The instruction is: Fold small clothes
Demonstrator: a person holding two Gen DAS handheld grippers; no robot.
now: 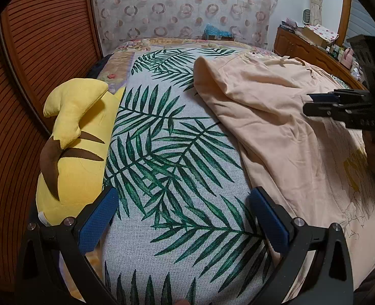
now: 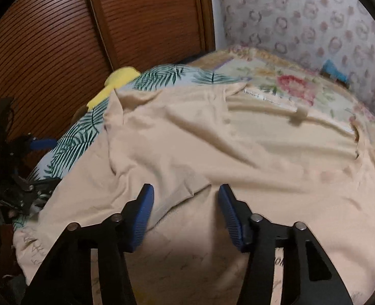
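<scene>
A peach T-shirt (image 1: 276, 117) lies spread on a leaf-print cloth (image 1: 167, 152) on the bed, one sleeve folded over its body. It fills the right wrist view (image 2: 238, 152). My left gripper (image 1: 185, 221) is open and empty over the leaf-print cloth, just left of the shirt's edge. My right gripper (image 2: 186, 213) is open and empty above the shirt, over a fold edge. It also shows side-on in the left wrist view (image 1: 312, 105), hovering over the shirt.
A yellow plush toy (image 1: 73, 147) lies along the bed's left edge beside a brown slatted wardrobe (image 1: 34, 63). A floral bedspread (image 2: 276, 81) lies beyond the shirt. A wooden dresser (image 1: 312, 48) with clutter stands at the far right. A patterned curtain (image 1: 187, 5) hangs behind the bed.
</scene>
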